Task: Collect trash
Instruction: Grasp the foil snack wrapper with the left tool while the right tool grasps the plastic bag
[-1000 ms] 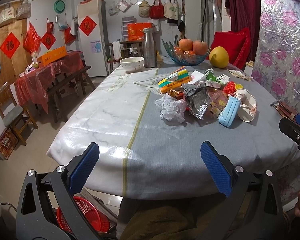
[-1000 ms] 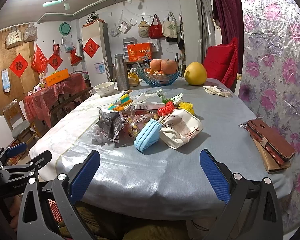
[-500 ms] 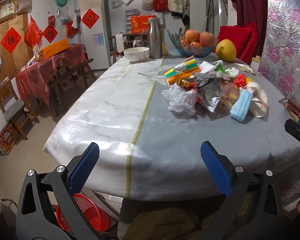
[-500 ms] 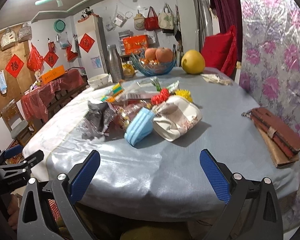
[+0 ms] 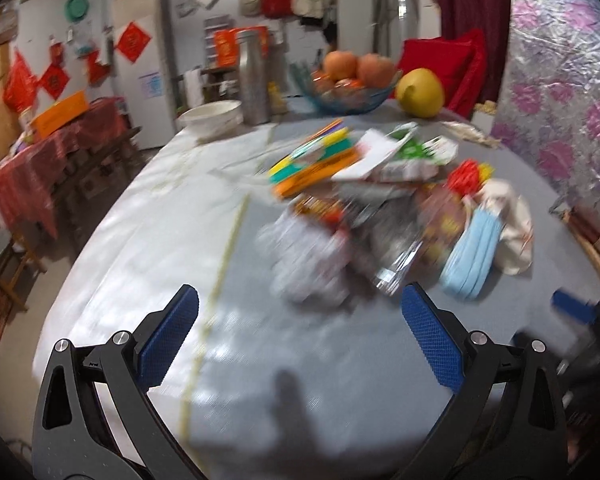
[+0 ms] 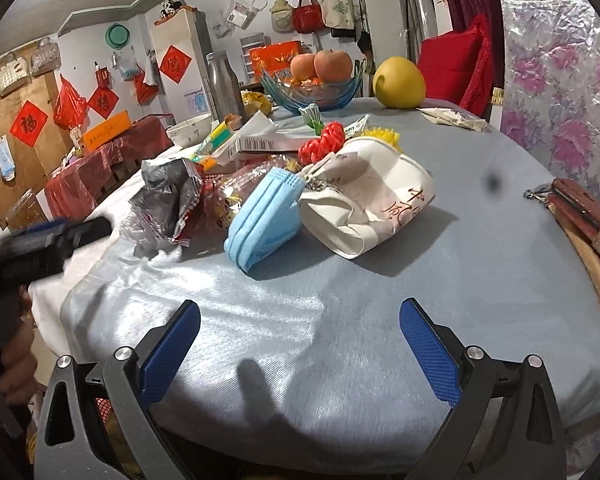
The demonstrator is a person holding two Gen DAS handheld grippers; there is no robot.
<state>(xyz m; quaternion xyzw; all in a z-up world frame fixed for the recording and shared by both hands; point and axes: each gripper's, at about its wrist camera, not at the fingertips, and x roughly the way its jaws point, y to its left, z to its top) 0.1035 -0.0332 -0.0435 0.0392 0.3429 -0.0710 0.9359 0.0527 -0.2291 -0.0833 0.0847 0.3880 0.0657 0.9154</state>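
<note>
A heap of trash lies mid-table: a crumpled white tissue [image 5: 308,256], a silver foil wrapper [image 6: 168,196], a blue face mask [image 6: 264,220] and a crushed paper cup [image 6: 364,204]. The left wrist view is blurred. My left gripper [image 5: 296,336] is open over the tablecloth, just short of the tissue. My right gripper [image 6: 300,348] is open too, a little short of the mask and cup. Neither holds anything. The left gripper [image 6: 48,240] shows at the left edge of the right wrist view.
A fruit bowl [image 6: 316,88], a pomelo [image 6: 398,76], a steel flask [image 6: 224,84] and a white bowl [image 6: 188,130] stand at the far end. Brown wallets [image 6: 588,224] lie at the right edge. A red basket [image 6: 102,406] sits below the table's near edge.
Both grippers have moved forward over the table toward the trash heap, which now looks larger. Both stay open and empty.
</note>
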